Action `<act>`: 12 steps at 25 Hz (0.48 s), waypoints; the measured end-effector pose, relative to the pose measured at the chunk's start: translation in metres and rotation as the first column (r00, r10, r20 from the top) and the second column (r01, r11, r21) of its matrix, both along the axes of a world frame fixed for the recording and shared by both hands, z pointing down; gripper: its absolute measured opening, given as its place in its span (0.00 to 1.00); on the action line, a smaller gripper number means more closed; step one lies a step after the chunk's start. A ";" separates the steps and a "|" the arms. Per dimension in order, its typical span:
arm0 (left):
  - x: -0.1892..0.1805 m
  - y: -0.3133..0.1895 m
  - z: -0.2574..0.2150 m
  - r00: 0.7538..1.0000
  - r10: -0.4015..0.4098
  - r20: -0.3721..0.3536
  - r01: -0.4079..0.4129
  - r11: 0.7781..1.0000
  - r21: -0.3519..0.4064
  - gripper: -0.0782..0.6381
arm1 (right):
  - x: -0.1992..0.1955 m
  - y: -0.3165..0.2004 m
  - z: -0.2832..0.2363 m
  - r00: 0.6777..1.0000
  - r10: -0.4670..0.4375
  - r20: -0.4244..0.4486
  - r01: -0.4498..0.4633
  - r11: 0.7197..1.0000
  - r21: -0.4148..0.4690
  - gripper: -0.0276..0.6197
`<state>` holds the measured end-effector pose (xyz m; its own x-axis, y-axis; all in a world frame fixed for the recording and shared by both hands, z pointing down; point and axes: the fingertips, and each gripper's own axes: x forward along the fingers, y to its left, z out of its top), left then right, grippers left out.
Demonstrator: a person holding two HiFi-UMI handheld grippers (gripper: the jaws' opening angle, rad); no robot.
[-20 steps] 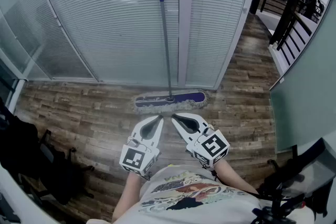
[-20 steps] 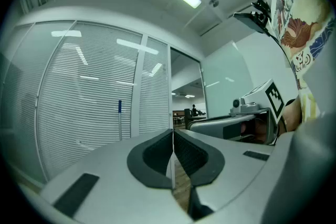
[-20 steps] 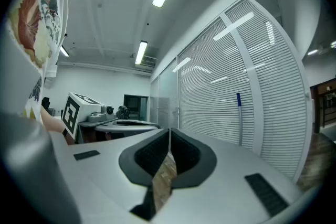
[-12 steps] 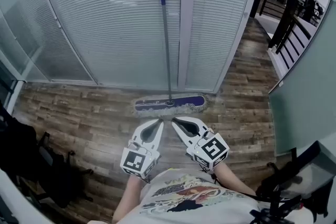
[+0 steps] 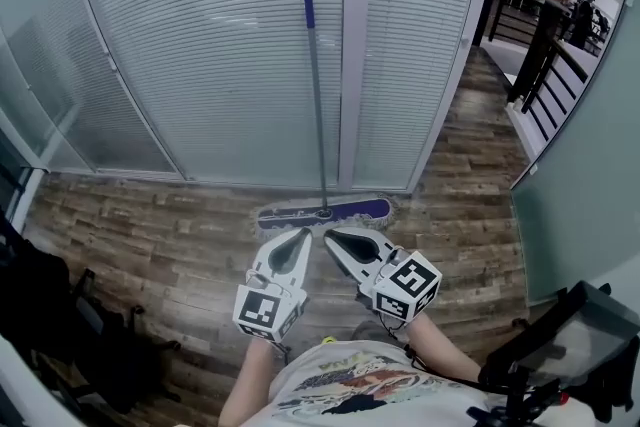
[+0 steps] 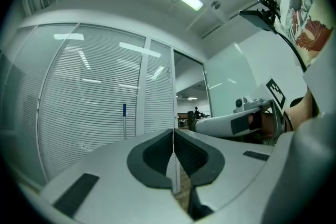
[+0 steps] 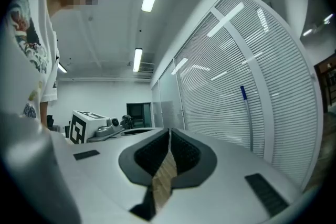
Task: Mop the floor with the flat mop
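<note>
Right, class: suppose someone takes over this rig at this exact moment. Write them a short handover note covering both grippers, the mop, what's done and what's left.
Left gripper: shut, nothing between its jaws.
Right gripper: shut, also empty, close beside the left one.
Flat mop: its head lies flat on the wood floor at the foot of the glass partition with blinds. Its handle stands up against the partition, ahead of both grippers and apart from them.
Done: nothing; the mop is not yet picked up.
Left: open the jaws, grip the handle, mop the floor.

Flat mop on floor, against partition; left gripper, right gripper side by side before it
</note>
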<state>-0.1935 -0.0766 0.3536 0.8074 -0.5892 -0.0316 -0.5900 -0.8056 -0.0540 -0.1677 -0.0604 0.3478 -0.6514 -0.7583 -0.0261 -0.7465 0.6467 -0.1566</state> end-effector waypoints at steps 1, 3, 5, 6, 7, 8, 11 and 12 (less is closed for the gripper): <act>0.000 -0.002 0.001 1.000 -0.002 0.002 0.002 1.000 -0.003 0.13 | 0.000 -0.001 0.001 1.000 -0.001 -0.007 0.001 1.000 -0.007 0.09; 0.000 -0.007 0.000 1.000 -0.001 0.000 0.001 1.000 -0.007 0.13 | 0.003 -0.006 0.002 0.999 0.013 -0.042 -0.013 1.000 -0.003 0.09; 0.002 -0.014 -0.002 1.000 -0.002 -0.004 0.002 1.000 -0.006 0.13 | 0.004 -0.012 0.003 0.997 0.027 -0.075 -0.027 1.000 0.008 0.09; 0.001 -0.019 -0.002 1.000 -0.004 -0.005 0.004 1.000 -0.006 0.13 | 0.003 -0.016 0.003 0.996 0.030 -0.081 -0.029 1.000 0.012 0.09; 0.001 -0.025 -0.002 1.000 -0.008 -0.006 0.008 1.000 -0.006 0.13 | 0.003 -0.021 0.003 0.996 0.030 -0.080 -0.029 0.999 0.015 0.09; 0.001 -0.031 -0.001 1.000 -0.012 -0.007 0.012 1.000 -0.009 0.13 | 0.003 -0.026 0.004 0.997 0.031 -0.076 -0.030 0.999 0.015 0.09; 0.009 -0.048 0.006 1.000 -0.023 -0.009 0.023 0.999 -0.025 0.13 | 0.012 -0.042 0.010 0.997 0.037 -0.070 -0.036 0.999 0.013 0.09; 0.012 -0.054 0.007 1.000 -0.022 -0.015 0.022 0.999 -0.028 0.13 | 0.016 -0.048 0.011 0.997 0.040 -0.068 -0.039 0.999 0.011 0.09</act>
<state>-0.1815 -0.1311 0.3604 0.7939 -0.6074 -0.0270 -0.6080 -0.7936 -0.0232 -0.1515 -0.1088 0.3592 -0.6212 -0.7836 0.0102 -0.7804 0.6174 -0.0985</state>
